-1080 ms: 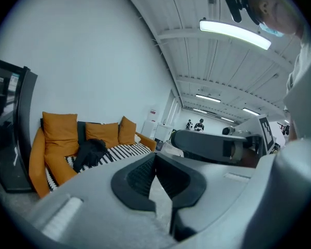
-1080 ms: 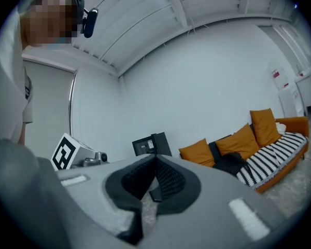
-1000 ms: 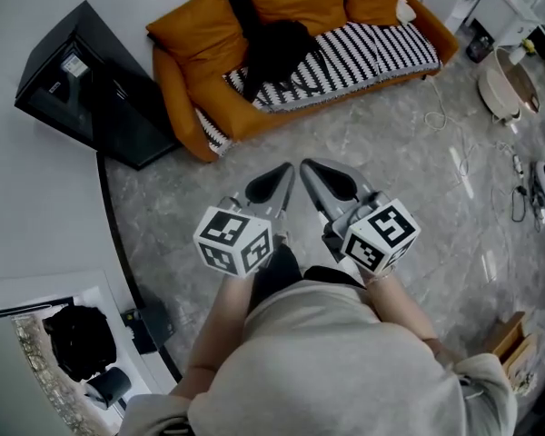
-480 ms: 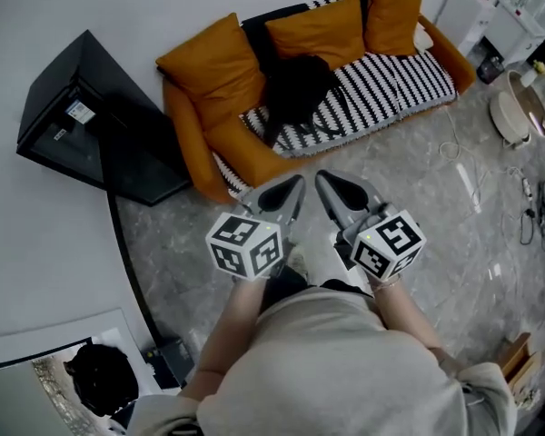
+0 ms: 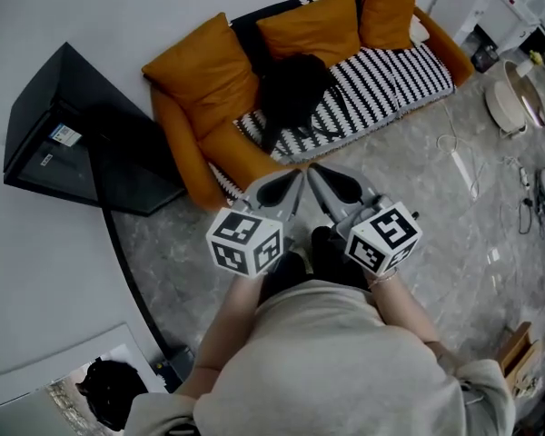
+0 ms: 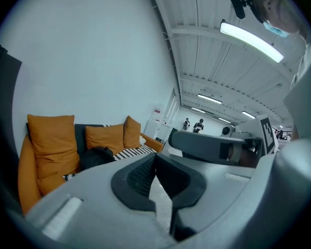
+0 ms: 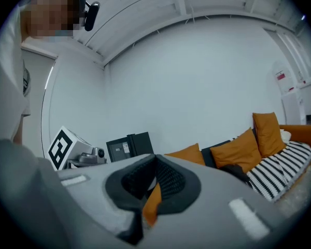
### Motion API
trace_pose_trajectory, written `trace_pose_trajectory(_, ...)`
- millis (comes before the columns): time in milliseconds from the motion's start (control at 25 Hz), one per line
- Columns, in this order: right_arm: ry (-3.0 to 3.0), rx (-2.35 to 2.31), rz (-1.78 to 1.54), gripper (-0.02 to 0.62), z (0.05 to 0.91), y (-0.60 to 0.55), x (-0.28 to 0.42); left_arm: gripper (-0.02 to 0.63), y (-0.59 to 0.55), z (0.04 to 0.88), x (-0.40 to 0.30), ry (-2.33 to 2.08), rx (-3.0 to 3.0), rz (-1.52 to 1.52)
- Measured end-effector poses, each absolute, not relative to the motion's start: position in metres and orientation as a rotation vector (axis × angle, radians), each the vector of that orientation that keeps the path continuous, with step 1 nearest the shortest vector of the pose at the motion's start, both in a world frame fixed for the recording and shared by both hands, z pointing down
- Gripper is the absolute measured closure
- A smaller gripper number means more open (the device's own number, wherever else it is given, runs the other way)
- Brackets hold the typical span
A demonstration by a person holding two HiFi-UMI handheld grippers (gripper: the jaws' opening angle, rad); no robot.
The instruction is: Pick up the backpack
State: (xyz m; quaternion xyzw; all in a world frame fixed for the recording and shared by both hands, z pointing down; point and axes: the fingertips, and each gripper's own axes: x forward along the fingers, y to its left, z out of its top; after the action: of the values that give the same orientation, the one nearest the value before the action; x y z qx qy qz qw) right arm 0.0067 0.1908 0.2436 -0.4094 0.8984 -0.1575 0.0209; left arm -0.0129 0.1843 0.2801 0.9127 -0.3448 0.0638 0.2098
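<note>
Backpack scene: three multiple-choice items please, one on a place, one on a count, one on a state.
1. The black backpack lies: A on the floor; B on the orange sofa; C on a chair.
2. Orange cushions on the sofa: A one; B three; C five.
3. The right gripper is: A shut, empty; B shut on the backpack; C wide open.
1 B, it rests on the striped seat cover. 2 B, three stand along the backrest. 3 A, jaws meet with nothing between.

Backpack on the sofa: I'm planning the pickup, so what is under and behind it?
The backpack lies on the striped cover of the sofa; an orange cushion stands behind it. Its underside and the cover beneath it are hidden.
</note>
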Motion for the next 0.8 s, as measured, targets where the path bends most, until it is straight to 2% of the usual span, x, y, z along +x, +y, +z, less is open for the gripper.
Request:
trace_pose_trajectory(400,2.824,-1.19,-0.518,0.592,0.259,0.123,-0.007,0.598,0.119,0.293,-0.031,-1.04,2.465,0.148)
trace_pose_trajectory(800,2.907,-1.089,-0.516,0.592,0.258,0.016,0.003,0.598,0.018,0.297,-0.018,-1.153,2.403,0.127)
